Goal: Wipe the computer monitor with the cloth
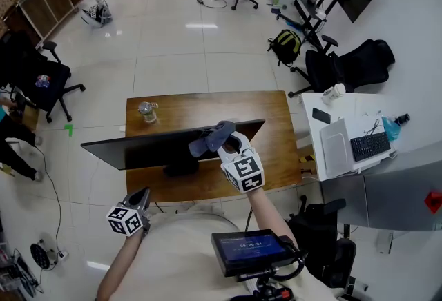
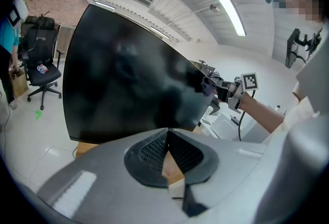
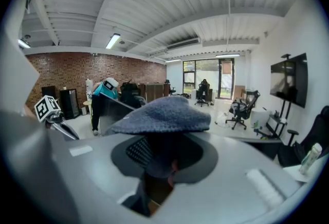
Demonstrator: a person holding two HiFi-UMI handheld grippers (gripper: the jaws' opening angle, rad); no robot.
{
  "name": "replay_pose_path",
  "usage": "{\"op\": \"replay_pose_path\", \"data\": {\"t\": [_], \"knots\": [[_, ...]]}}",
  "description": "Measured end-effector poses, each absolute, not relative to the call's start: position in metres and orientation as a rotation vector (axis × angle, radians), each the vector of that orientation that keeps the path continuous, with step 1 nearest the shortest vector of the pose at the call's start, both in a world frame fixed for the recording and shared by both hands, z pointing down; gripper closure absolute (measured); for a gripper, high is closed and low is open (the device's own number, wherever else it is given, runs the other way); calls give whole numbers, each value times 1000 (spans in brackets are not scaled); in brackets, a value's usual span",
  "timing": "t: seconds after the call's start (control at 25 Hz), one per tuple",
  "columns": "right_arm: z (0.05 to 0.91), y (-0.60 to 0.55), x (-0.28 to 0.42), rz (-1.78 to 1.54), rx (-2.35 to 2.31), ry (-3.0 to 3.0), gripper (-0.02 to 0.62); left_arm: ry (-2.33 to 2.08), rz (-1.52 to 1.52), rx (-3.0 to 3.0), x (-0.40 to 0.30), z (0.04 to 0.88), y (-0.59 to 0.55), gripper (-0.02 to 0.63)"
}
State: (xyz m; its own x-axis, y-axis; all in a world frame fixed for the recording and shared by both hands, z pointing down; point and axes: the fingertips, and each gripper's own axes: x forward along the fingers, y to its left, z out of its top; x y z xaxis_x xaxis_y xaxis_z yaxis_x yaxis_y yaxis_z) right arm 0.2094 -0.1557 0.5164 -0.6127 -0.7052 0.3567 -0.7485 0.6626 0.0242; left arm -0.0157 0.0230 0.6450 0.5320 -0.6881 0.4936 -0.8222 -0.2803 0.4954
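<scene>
A black computer monitor (image 1: 166, 146) stands on the wooden table (image 1: 207, 103), its dark screen (image 2: 123, 89) facing me. My right gripper (image 1: 222, 142) is shut on a blue-grey cloth (image 1: 210, 137) and holds it at the monitor's top edge, right of the middle. That cloth (image 3: 164, 114) drapes over the right gripper's (image 3: 163, 141) jaws and hides their tips. From the left gripper view, the cloth (image 2: 208, 86) touches the screen's right side. My left gripper (image 1: 143, 194) hovers low at the table's front left, apart from the monitor. Its (image 2: 167, 133) pads meet, with nothing between them.
A glass jar (image 1: 146, 111) stands on the table behind the monitor. A white side table (image 1: 331, 103) at the right carries a laptop (image 1: 336, 146), keyboard (image 1: 370, 146) and phone (image 1: 320, 115). Office chairs (image 1: 345, 65) and a backpack (image 1: 285, 44) sit beyond; a person stands far left.
</scene>
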Motion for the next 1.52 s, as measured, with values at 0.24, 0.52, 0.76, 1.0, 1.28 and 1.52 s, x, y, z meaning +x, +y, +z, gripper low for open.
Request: {"op": "replay_pose_path", "data": {"t": [0.24,0.52,0.76,1.0,1.28,1.52], "knots": [[515,-161,241,173,1228,-2498,506,-1217,238,2042,-12,644,27,606],[515,-169,277,278,1299,-2490,506,-1213,254,2035,-10,646,34,606],[515,-175,307,283,1375,-2436,506,-1205,260,2036,-8,646,36,606],[515,-180,333,289,1464,-2377,506,-1199,262,2039,-7,645,38,606],[523,-183,359,318,1615,-2305,506,-1192,269,2041,-4,646,42,606],[540,-182,368,366,1715,-2240,506,-1194,275,2037,-6,645,46,606]]}}
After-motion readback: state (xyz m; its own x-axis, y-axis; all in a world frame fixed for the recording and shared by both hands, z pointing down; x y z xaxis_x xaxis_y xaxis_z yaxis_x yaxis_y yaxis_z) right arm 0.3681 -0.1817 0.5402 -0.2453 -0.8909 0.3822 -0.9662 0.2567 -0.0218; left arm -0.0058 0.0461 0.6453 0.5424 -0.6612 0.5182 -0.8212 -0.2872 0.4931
